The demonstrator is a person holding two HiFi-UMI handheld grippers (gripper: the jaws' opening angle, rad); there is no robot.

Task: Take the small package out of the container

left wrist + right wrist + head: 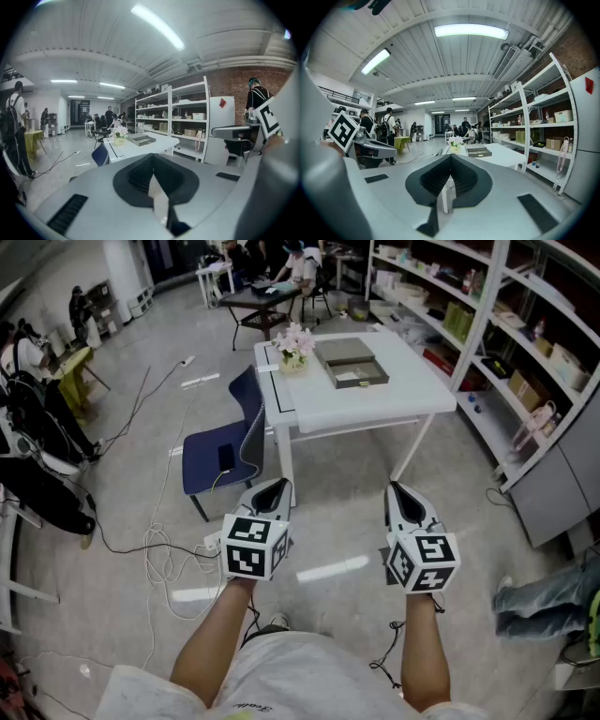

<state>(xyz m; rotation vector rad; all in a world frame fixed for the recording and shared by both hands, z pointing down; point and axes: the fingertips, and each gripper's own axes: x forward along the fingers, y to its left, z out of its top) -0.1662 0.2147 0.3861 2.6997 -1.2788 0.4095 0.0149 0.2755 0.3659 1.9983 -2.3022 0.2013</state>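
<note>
White table (375, 404) ahead of us carries the grey container (352, 362) beside the flowers (293, 343), its package too small to make out, while our left gripper (272, 486) and right gripper (398, 491) hang clenched, empty, well apart from it.

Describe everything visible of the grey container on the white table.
The container is a flat, grey-brown rectangular box, seemingly card or board. Its near part looks open, with something pale inside, too small to identify. It lies flat on the white table, right of a pot of pink flowers and apart from it. Only the table touches it.
</note>
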